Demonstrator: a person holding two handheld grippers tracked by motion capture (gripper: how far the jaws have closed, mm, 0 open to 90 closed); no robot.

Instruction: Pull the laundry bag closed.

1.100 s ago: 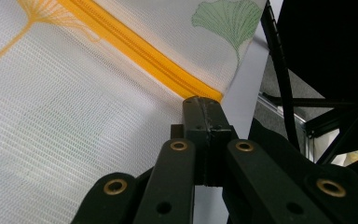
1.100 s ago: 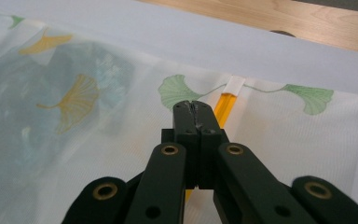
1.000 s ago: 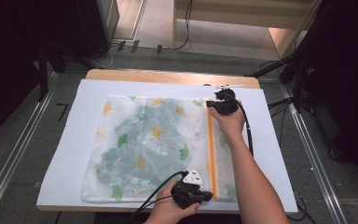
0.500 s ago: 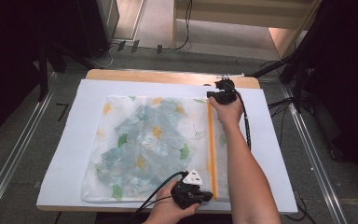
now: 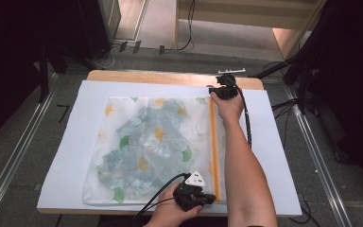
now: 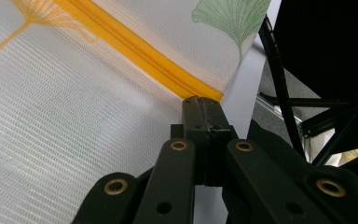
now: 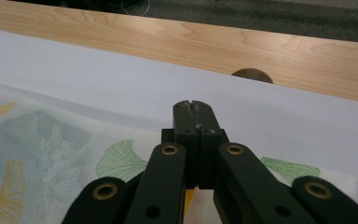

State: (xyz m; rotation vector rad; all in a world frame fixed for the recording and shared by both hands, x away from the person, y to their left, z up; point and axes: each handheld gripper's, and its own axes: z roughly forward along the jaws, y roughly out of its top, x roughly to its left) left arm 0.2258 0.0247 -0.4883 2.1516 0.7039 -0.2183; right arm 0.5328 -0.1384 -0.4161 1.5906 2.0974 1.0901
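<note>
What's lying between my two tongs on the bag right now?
In the high view, the bag's orange zipper runs from the right tongs to the left tongs.

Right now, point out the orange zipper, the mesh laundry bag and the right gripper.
orange zipper (image 5: 213, 142), high view, middle of its length.
mesh laundry bag (image 5: 146, 142), high view, centre of the leaf-printed mesh.
right gripper (image 7: 193, 108), right gripper view, closed jaw tips.
</note>
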